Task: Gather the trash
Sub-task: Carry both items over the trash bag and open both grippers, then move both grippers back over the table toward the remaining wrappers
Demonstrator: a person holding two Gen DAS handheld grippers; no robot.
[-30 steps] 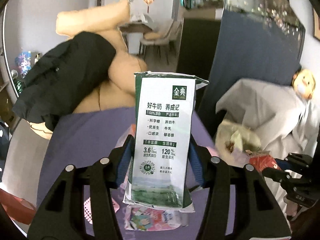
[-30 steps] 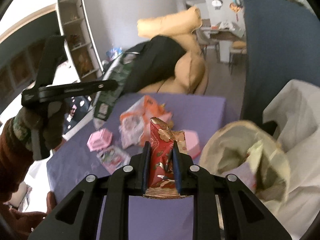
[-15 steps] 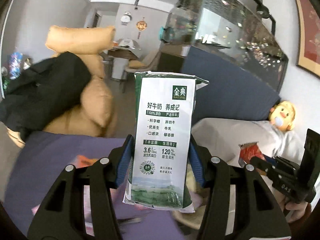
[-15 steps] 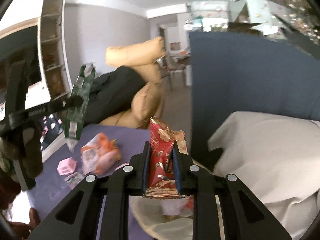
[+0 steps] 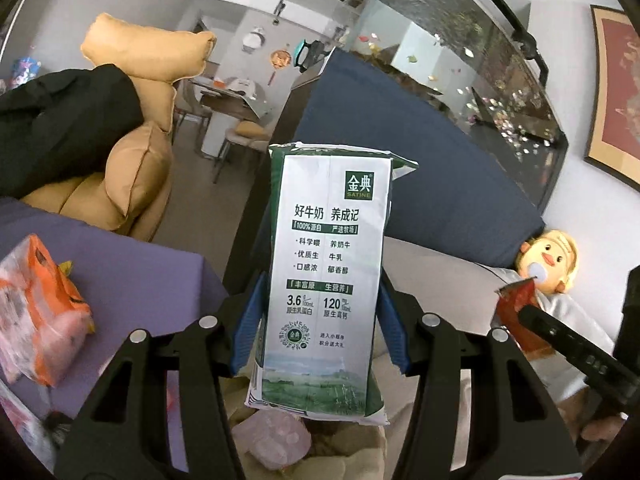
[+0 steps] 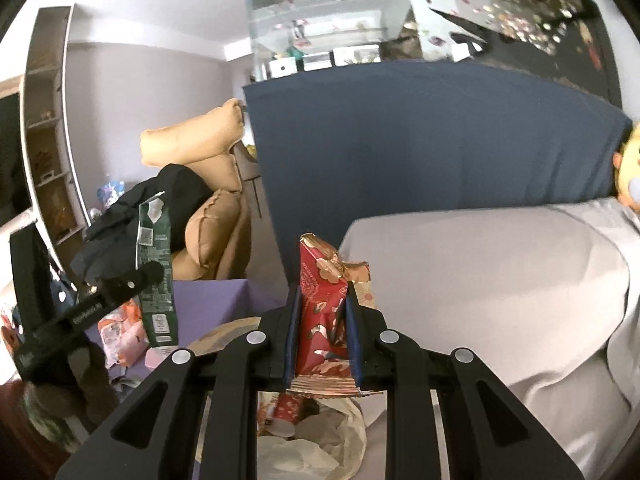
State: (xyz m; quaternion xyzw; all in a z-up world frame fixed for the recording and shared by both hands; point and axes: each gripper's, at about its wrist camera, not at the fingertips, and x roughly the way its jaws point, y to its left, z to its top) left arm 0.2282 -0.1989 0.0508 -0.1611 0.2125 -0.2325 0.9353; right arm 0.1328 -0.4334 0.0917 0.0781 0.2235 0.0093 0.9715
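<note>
My left gripper (image 5: 320, 324) is shut on a green and white milk carton (image 5: 326, 280), held upright above the open trash bag (image 5: 276, 452). The carton also shows in the right wrist view (image 6: 156, 268). My right gripper (image 6: 322, 320) is shut on a red snack wrapper (image 6: 324, 304) and holds it over the same bag (image 6: 320, 448), which has trash inside. The wrapper shows at the right of the left wrist view (image 5: 516, 312).
A purple table (image 5: 132, 256) holds an orange and pink wrapper (image 5: 36, 312) and other litter. Tan cushions (image 5: 136, 176) with a black jacket (image 5: 60, 128) stand behind. A blue panel (image 6: 420, 136), a grey-covered sofa (image 6: 480, 300) and a doll (image 5: 548, 260) lie to the right.
Both grippers swung right, away from the table, and now hover over the trash bag. Each keeps its grip on its item.
</note>
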